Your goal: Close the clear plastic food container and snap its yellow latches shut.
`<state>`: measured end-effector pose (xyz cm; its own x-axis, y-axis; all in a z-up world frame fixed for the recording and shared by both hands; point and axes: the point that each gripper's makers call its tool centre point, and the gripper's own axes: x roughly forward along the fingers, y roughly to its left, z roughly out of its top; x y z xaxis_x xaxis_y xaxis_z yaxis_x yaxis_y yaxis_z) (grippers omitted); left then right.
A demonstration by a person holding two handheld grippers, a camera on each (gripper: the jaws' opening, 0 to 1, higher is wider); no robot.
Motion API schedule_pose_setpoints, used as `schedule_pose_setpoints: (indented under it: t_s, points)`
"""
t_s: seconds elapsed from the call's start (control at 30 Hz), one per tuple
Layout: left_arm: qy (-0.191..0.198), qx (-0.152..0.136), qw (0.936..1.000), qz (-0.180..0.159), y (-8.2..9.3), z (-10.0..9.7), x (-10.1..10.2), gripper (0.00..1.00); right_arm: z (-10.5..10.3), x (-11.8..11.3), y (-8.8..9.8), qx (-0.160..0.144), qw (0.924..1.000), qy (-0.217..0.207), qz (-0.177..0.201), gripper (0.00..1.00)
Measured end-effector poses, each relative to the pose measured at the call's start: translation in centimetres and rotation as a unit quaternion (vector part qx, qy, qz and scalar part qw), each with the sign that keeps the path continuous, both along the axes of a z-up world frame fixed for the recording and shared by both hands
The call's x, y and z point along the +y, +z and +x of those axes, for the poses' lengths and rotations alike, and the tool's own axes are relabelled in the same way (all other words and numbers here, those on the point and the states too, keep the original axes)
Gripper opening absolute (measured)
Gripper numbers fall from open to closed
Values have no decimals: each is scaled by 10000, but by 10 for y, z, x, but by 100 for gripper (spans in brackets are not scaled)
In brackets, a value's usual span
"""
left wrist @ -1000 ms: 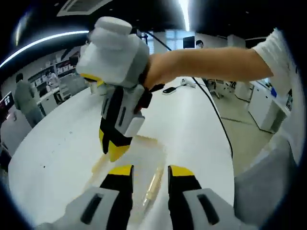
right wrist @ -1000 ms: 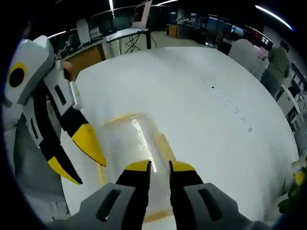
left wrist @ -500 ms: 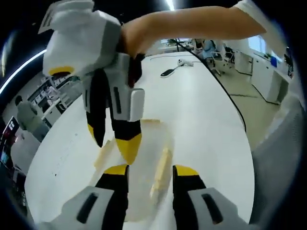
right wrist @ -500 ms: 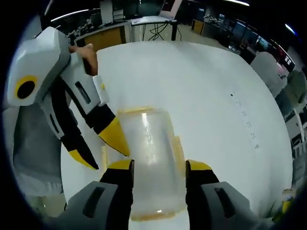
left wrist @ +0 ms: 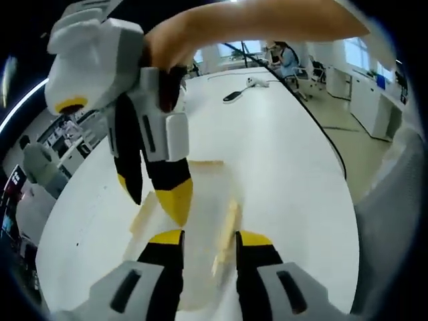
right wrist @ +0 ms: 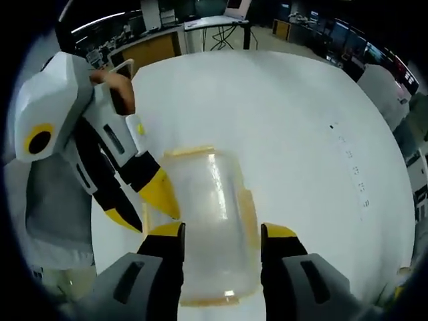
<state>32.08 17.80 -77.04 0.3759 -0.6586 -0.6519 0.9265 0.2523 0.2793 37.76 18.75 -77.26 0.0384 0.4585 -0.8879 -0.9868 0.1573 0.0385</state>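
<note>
Item: clear plastic food container point(right wrist: 210, 224) with yellow latches, lid on, lying on a white tabletop point(right wrist: 294, 127).

Position: in the right gripper view it sits directly ahead of the right gripper point(right wrist: 219, 235), between that gripper's spread yellow-tipped jaws, which stand either side of its near end; contact with the walls cannot be told. In the left gripper view the container point(left wrist: 200, 221) lies just beyond the left gripper point(left wrist: 208, 239), whose jaws are parted with one side latch point(left wrist: 226, 227) showing in the gap between them; whether they touch it cannot be told.

Orientation: long axis runs straight away from the right gripper, the far short end capped by a yellow strip point(right wrist: 189, 152). A latch point(right wrist: 248, 209) lies along the side by the right-hand jaw (another along the opposite side, by the left gripper's tips).

Surroundings: the left gripper point(right wrist: 144, 207) enters the right gripper view from the left, tips at the container's side edge. The right gripper point(left wrist: 157, 197), held by a bare hand point(left wrist: 167, 47), hangs over the container in the left gripper view and hides part of it. Further along the tabletop, a dark handset point(left wrist: 232, 97) and a black cable point(left wrist: 304, 114). Office desks and chairs stand beyond.
</note>
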Motion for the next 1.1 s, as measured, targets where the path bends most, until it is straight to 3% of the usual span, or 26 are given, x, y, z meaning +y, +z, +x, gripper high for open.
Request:
schedule_pose_setpoints:
  t_s: [0.4,0.57,0.7,0.87,1.1]
  points:
    - [-12,10,10000,14,-1,0,-1,25,-1,2,-2,46,9994,162,-288,40]
    - [-147,-174,9996,163,-3,-2,-1,25,-1,2,-2,79,9990,204,-386,41]
    - [-127,-75,9997,168,-2,-1,0,25,-3,2,-2,83,9986,149,-497,40]
    - [-194,-171,9988,410,-3,-1,-1,24,-5,1,-2,108,9978,164,-629,40]
    - [-139,-172,9988,429,-3,0,1,24,-7,1,-2,108,9972,175,-719,40]
